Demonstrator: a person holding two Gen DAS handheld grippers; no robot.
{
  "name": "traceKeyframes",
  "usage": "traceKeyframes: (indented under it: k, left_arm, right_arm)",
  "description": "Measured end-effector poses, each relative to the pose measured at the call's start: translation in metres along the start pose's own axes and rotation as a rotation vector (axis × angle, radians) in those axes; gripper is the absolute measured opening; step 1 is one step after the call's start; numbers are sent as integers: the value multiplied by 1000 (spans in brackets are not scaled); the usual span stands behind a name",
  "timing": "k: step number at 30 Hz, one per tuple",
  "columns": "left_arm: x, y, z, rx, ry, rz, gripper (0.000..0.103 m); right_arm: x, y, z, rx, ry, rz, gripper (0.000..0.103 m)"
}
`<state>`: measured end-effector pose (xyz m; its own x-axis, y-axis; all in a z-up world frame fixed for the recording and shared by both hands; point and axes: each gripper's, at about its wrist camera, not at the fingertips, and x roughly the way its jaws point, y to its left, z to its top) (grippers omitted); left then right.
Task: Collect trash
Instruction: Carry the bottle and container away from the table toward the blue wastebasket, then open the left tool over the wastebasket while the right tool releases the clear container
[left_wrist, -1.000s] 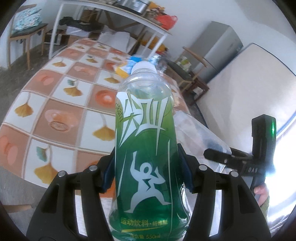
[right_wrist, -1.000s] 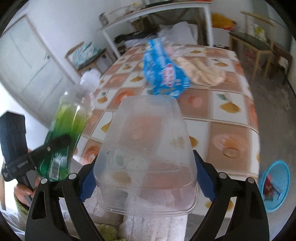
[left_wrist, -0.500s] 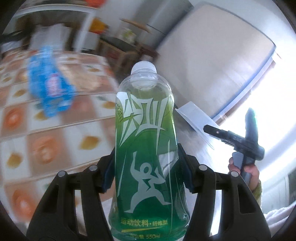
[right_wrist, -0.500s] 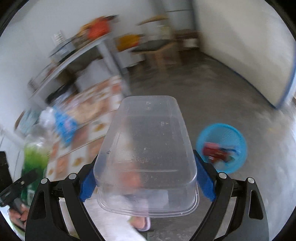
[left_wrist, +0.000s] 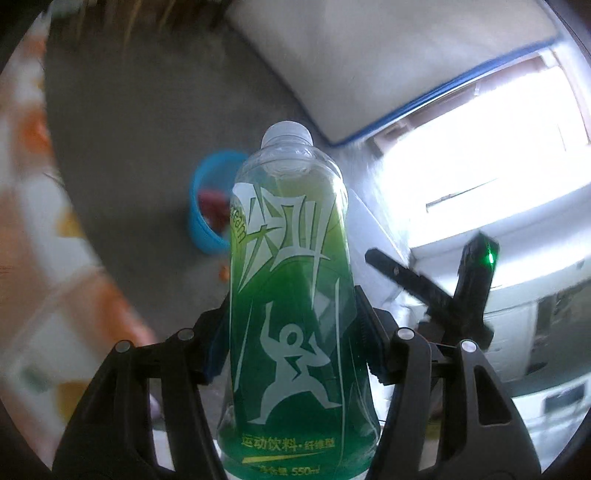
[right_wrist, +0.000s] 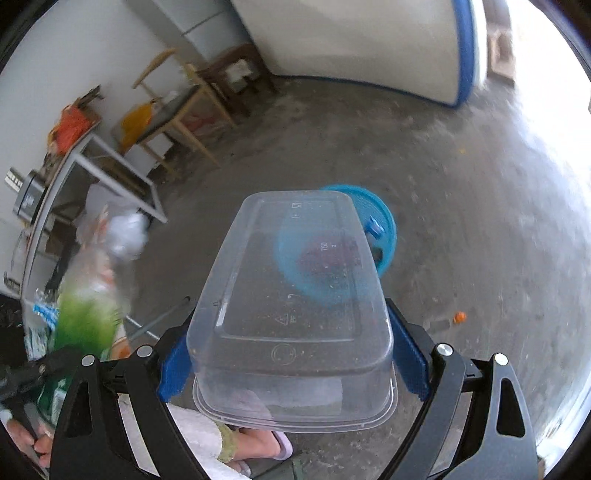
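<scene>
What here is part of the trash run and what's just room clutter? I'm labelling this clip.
Part of the job:
- green drink bottle, clamped in the left gripper
- clear plastic container, clamped in the right gripper
- blue basket on the floor, already holding red trash

Just lying about:
- wooden chair
- leaning mattress
- small orange scrap

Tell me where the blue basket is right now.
The blue basket stands on the concrete floor, seen in the right wrist view partly behind the clear plastic container; in the left wrist view it peeks out left of the green bottle.
</scene>
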<state>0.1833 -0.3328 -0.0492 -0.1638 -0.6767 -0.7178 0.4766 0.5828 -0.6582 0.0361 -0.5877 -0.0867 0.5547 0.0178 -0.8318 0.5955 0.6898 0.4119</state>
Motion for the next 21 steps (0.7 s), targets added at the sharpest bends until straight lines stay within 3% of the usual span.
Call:
traceKeyframes:
  k: [4,8,9,10,11,14,18,21]
  left_arm:
    - [60,3,28,-73,82,17,57]
    - [104,-4,64,-63,58,64,59]
    - [117,-6,76,-75,32,69,65]
    - [124,-5,84,-76,2,85,86]
    - [129,-3,91,-65,-44,122,91]
    - [132,14,91,-96,-91,185,91]
    - [112,37,78,-160,-105,143,91]
    - [80,39,62,-125,-149,131,91]
  right_arm:
    - [12,-27,-2,60,18,-6,88]
    - [14,-49,-3,103,21,-17,88]
    - [14,-52,-3,107,21,-19,88]
    - [13,-54,-3,112,21,-21,88]
    - [14,-56,-2,116,21,-22,88]
    - [19,-60,-3,121,29,-23,88]
    - [39,-60,-4,119,66,-23,88]
    - [54,-57,-4,111,88,-11,88]
